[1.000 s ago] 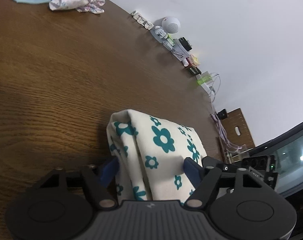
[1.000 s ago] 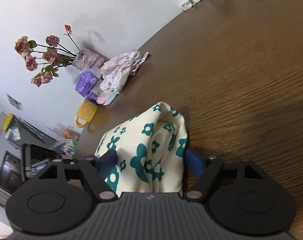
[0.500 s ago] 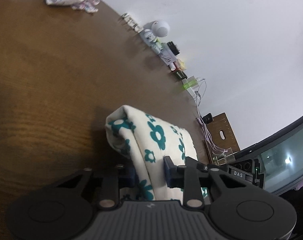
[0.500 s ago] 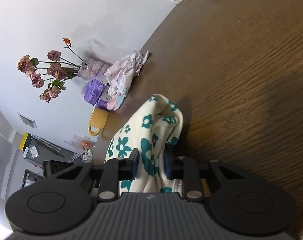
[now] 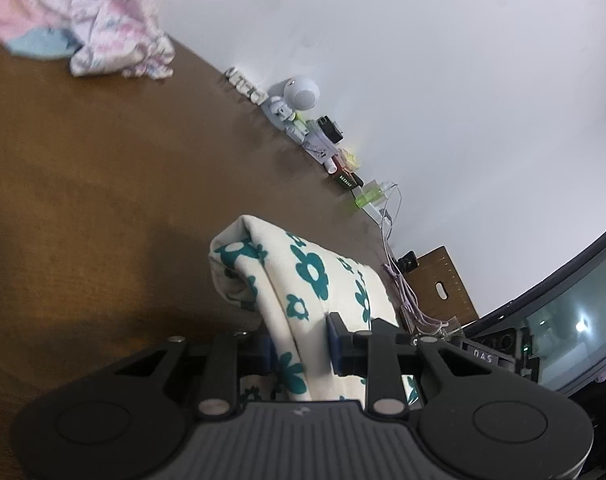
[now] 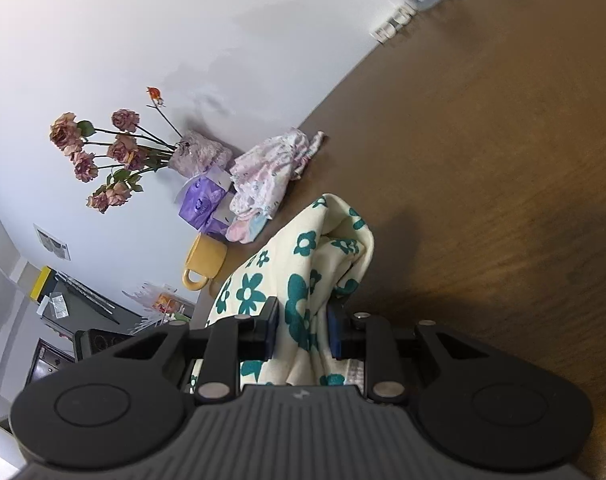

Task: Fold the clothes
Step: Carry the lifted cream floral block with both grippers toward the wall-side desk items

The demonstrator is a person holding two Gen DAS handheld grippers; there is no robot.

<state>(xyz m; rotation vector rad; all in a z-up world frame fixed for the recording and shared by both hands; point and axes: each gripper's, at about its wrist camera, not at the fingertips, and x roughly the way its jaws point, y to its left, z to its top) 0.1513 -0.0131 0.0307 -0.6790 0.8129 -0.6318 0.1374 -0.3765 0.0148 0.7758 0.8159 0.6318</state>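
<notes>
In the left wrist view, the left gripper [image 5: 301, 344] is clenched on a bunched fold of the cream cloth [image 5: 303, 276] with teal flowers, which rises between the fingers above the brown wooden table [image 5: 83, 184]. A heap of pink and white clothes [image 5: 99, 36] lies at the far corner. Small items line the wall edge, among them a white round speaker [image 5: 301, 93].

In the right wrist view, the right gripper [image 6: 303, 330] is likewise clamped on the same cloth [image 6: 303, 256], its blue pads pressing the fabric from both sides. Beyond it stand a yellow mug [image 6: 205, 258], a purple tissue pack [image 6: 203, 200], dried roses [image 6: 99, 152] and the pile of clothes [image 6: 271, 168].
</notes>
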